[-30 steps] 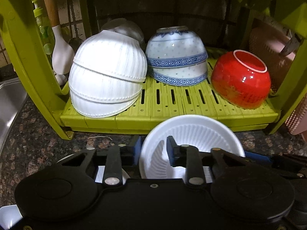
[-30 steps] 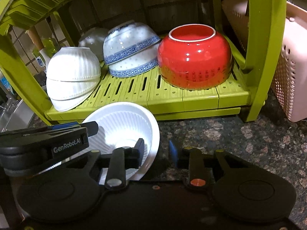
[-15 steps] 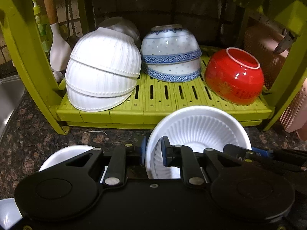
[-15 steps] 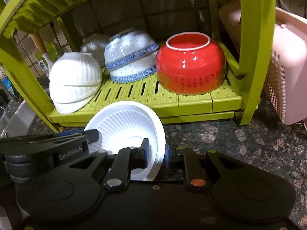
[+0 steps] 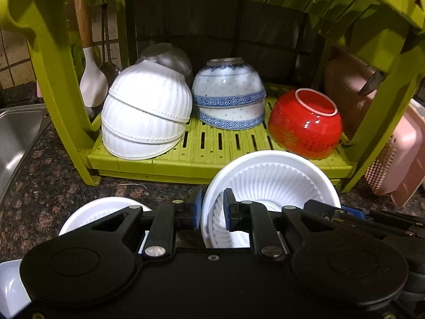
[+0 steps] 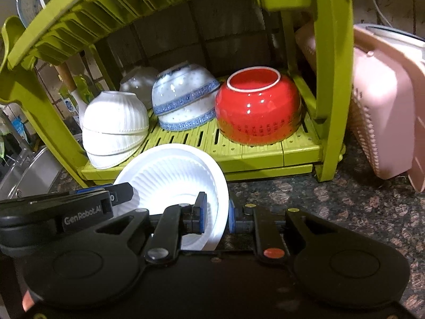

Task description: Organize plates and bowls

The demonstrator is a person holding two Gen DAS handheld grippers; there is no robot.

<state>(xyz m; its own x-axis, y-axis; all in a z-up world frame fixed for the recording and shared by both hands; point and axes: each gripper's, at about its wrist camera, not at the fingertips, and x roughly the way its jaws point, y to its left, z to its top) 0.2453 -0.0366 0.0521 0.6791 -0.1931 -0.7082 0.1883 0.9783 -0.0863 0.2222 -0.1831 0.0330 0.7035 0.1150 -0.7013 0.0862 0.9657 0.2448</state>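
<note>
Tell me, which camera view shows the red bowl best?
The right wrist view: the red bowl sits large, near centre, upside down on the green rack, its patterned rim visible. The left wrist view shows it smaller, off right, partly behind the held white bowl.

red bowl (image 5: 305,125): glossy glazed ceramic | dish rack (image 5: 239,156): matt green plastic | countertop (image 6: 345,207): polished speckled stone | sink (image 5: 16,138): brushed metal

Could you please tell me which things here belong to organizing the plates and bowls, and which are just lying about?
Part of the job:
- ribbed white bowl, clamped at its rim by the left tongs and right tongs
- green rack
- stacked white bowls, blue-patterned bowls, red bowl
- white dish on the counter

Just lying about:
- pink basket
- sink
- hanging spatula
</note>
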